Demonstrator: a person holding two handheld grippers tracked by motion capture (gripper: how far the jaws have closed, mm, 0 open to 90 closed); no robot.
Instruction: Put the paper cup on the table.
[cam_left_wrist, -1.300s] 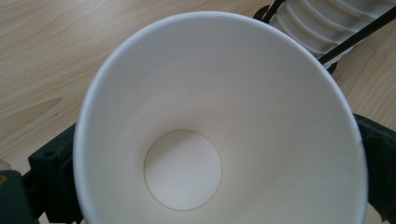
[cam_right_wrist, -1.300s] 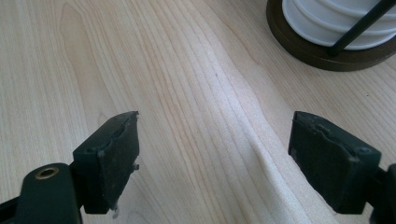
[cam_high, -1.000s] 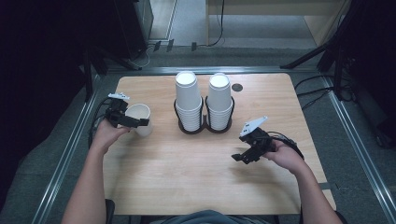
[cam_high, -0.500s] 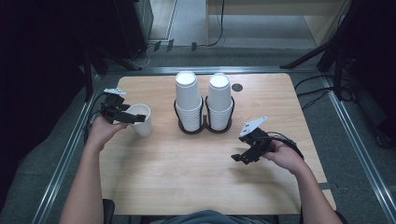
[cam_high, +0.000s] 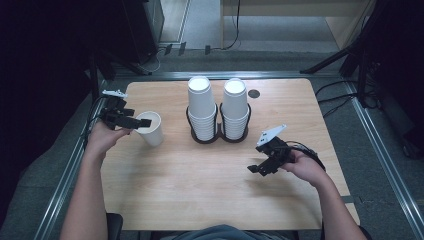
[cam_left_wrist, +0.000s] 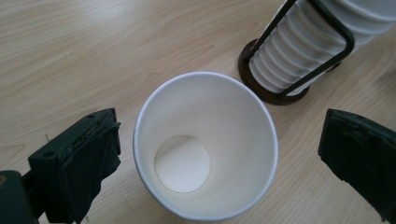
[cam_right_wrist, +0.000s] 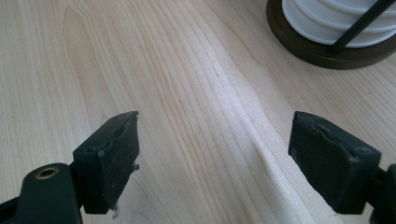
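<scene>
A: Where's the cup (cam_high: 151, 128)?
B: Left side of the counter (cam_high: 200, 190), upright, mouth up, nothing in it. Left gripper (cam_high: 142, 122) sits over its rim.
A: Gripping it?
B: No. In the left gripper view the jaws are spread wide, one each side of the cup (cam_left_wrist: 205, 144), w/ a gap both sides. Not touching.
A: Right gripper (cam_high: 256, 169)?
B: Low over bare wood, right of center, well apart from the cup. Jaws spread too, nothing between them.
A: And the stacks?
B: Two cup stacks (cam_high: 218, 107) in a black wire holder (cam_high: 219, 136), mid-counter toward the back. Just beside the cup, not touching.
</scene>
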